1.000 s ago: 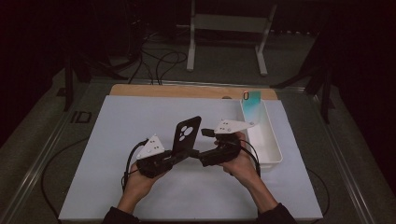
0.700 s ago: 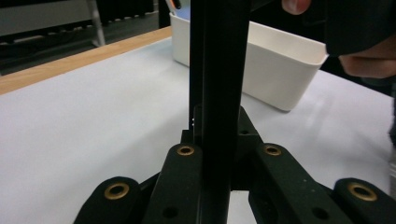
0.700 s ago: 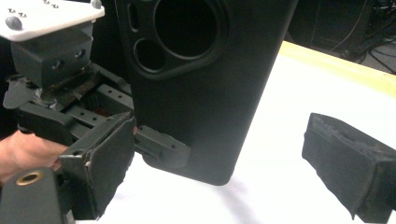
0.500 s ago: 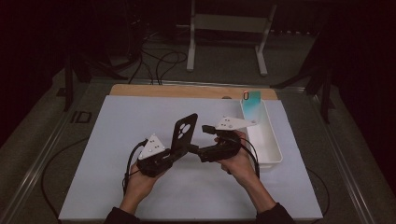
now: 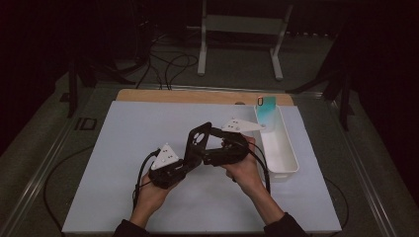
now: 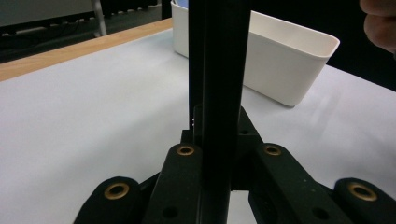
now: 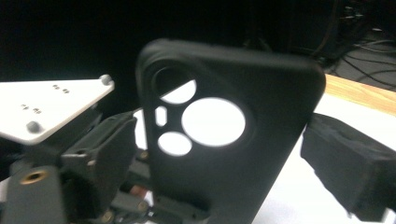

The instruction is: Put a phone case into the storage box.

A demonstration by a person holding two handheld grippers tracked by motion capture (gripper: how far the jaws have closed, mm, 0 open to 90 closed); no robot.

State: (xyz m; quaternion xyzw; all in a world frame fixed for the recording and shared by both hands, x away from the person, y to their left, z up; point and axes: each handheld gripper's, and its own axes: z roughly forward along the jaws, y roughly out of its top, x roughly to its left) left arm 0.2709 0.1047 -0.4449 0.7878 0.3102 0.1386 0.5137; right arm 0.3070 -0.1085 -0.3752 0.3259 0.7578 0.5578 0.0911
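Observation:
A black phone case (image 5: pixel 198 140) with round camera cut-outs stands upright above the white mat (image 5: pixel 123 148). My left gripper (image 5: pixel 185 160) is shut on its lower end; in the left gripper view the case (image 6: pixel 217 70) rises edge-on between the jaws. My right gripper (image 5: pixel 211 145) reaches in from the right and stands open, its jaws straddling the case. In the right gripper view the case (image 7: pixel 224 140) is close in front, one black pad (image 7: pixel 350 168) sits just off its right edge, and the other jaw is hidden behind it.
A long white bin (image 5: pixel 281 148) lies at the mat's right edge, with a teal object (image 5: pixel 268 106) at its far end. Behind the mat runs a wooden board edge (image 5: pixel 197 96). Cables and a metal stand (image 5: pixel 242 24) lie on the dark floor beyond.
My right gripper has moved a little left and closer around the case. The left gripper and the case have barely shifted.

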